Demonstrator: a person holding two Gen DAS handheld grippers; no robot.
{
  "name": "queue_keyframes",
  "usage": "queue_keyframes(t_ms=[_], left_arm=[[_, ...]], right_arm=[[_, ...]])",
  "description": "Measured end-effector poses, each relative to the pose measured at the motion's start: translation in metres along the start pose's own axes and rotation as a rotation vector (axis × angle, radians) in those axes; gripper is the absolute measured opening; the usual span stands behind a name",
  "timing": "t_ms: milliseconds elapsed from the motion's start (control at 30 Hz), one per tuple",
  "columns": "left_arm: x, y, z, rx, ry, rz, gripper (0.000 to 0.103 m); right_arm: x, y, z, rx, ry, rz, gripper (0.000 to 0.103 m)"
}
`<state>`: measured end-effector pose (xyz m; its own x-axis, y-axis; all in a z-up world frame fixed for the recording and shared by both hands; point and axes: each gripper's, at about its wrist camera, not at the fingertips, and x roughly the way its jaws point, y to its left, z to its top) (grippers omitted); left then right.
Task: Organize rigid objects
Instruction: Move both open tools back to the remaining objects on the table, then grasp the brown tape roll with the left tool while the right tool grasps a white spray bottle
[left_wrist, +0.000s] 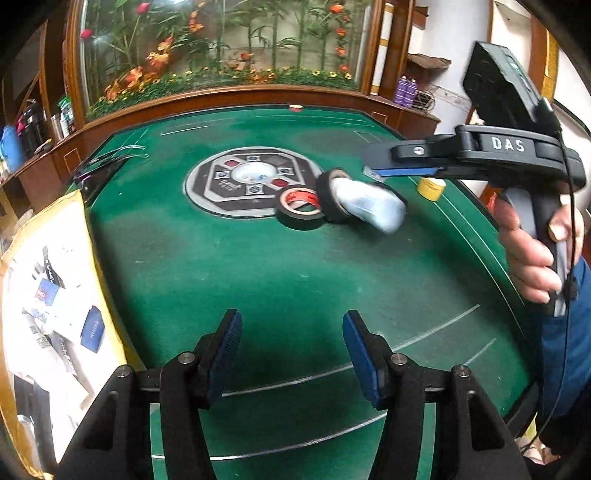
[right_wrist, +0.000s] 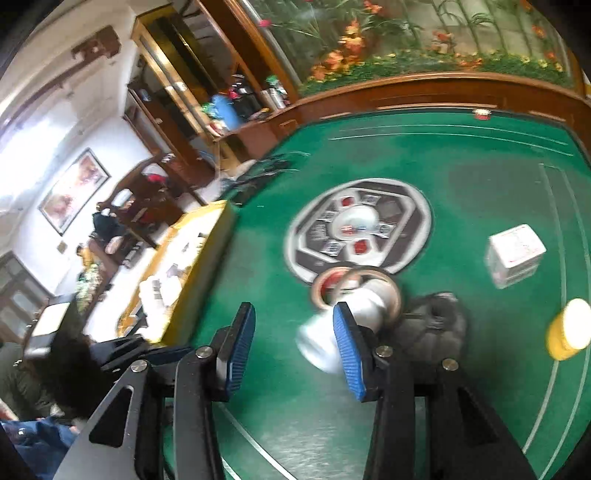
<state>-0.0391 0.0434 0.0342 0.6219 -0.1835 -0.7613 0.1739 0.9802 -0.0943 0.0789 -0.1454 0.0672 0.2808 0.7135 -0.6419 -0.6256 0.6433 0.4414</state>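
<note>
On the green table (left_wrist: 258, 280) a black tape roll with a red core (left_wrist: 300, 208) lies flat by the round centre panel (left_wrist: 251, 181). Beside it a second black roll (left_wrist: 330, 195) stands on edge with a pale, blurred cylinder (left_wrist: 371, 206) poking through it. My left gripper (left_wrist: 291, 332) hovers open and empty over bare felt, well short of them. A hand holds my right gripper (left_wrist: 369, 164) above and right of the rolls. In the right wrist view the right gripper (right_wrist: 293, 332) is open, and the blurred cylinder (right_wrist: 332, 328) with its ring lies just beyond the right finger, not between the pads.
A small yellow jar (left_wrist: 430, 187) (right_wrist: 569, 328) and a white box (right_wrist: 515, 254) sit on the right side of the table. A yellow-rimmed tray (left_wrist: 99, 280) (right_wrist: 218, 236) of papers and small boxes borders the left edge. Wooden cabinets and a flower display stand behind.
</note>
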Motion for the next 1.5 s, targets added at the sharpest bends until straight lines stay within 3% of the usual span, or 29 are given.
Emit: queue_keyframes(t_ms=[167,300,400,500,567,700,800,933,1200,1500], left_arm=[[0.000,0.005,0.006,-0.014,-0.009,-0.005,0.060],[-0.002,0.005,0.006,-0.008,-0.010,-0.004,0.060],[-0.002,0.009,0.010,-0.008,-0.008,0.006,0.060],[-0.002,0.013,0.014,-0.020,-0.003,-0.008,0.060],[0.001,0.015,0.017,-0.025,0.006,-0.007,0.061],[0.004,0.013,0.021,-0.017,0.014,-0.007,0.064],[0.003,0.012,0.022,-0.008,0.018,-0.013,0.068],[0.003,0.010,0.023,0.001,0.017,-0.009,0.070],[0.012,0.006,0.022,0.018,0.050,0.007,0.074],[0.038,-0.001,0.016,0.048,0.110,0.033,0.079]], right_arm=[[-0.001,-0.010,0.000,0.038,-0.029,-0.164,0.046],[0.005,-0.010,-0.001,0.032,-0.016,-0.182,0.046],[0.019,0.000,-0.009,-0.016,0.056,-0.169,0.046],[0.033,0.010,-0.021,-0.091,0.116,-0.224,0.046],[0.044,0.013,-0.028,-0.102,0.164,-0.242,0.037],[0.042,0.029,-0.038,-0.164,0.198,-0.212,0.033],[0.025,0.045,-0.044,-0.186,0.189,-0.044,0.033],[-0.006,0.045,-0.037,-0.164,0.127,0.083,0.033],[-0.029,0.018,-0.020,-0.031,0.033,0.035,0.033],[0.011,0.020,-0.035,-0.035,0.136,-0.090,0.033]])
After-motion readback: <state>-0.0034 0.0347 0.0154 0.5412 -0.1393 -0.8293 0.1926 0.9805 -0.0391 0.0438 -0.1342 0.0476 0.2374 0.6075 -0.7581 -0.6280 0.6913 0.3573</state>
